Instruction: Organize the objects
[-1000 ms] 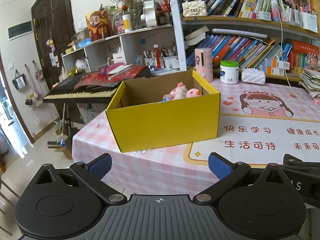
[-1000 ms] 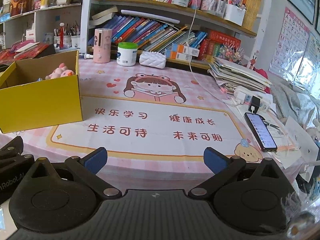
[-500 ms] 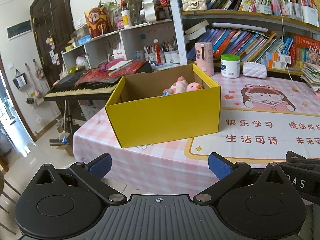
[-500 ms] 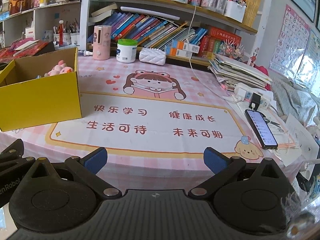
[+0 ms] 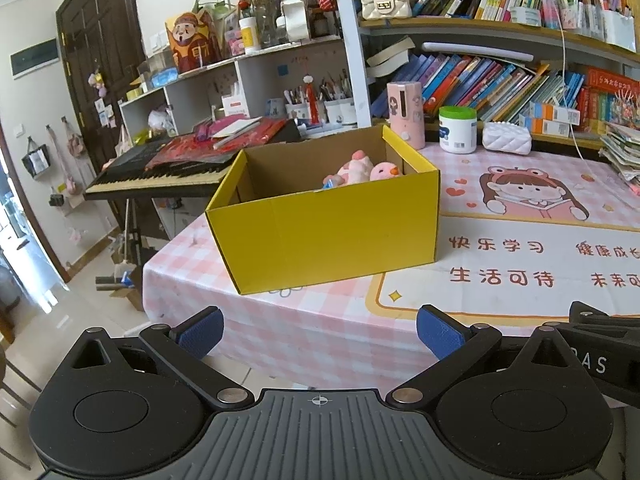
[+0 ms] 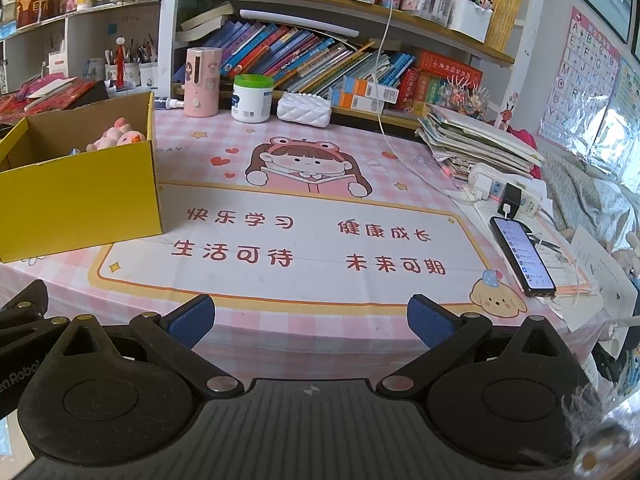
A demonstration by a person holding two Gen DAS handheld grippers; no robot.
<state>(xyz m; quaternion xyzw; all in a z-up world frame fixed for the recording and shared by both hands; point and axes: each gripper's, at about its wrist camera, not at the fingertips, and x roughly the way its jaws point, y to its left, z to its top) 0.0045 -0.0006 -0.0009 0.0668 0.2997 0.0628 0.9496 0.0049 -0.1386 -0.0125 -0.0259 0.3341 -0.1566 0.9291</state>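
Observation:
A yellow cardboard box (image 5: 332, 228) (image 6: 80, 204) stands on the left part of the pink table. Pink plush toys (image 5: 360, 170) (image 6: 116, 138) lie inside it at the far right corner, with a small blue item beside them. My left gripper (image 5: 320, 334) hangs open in front of the table's near edge, short of the box, with nothing between its blue pads. My right gripper (image 6: 310, 322) is open too, over the table's front edge, facing the printed mat (image 6: 280, 240). Part of each gripper shows at the other view's edge.
At the table's back stand a pink dispenser (image 6: 202, 82), a green-lidded white jar (image 6: 252, 98) and a white quilted case (image 6: 304, 108). A phone (image 6: 522, 256), charger and paper stack (image 6: 480, 140) lie at the right. A keyboard piano (image 5: 160, 172) sits left of the table.
Both views have shifted slightly: the box and table sit a little farther and lower in the frame than a second ago. Both grippers stay open and empty.

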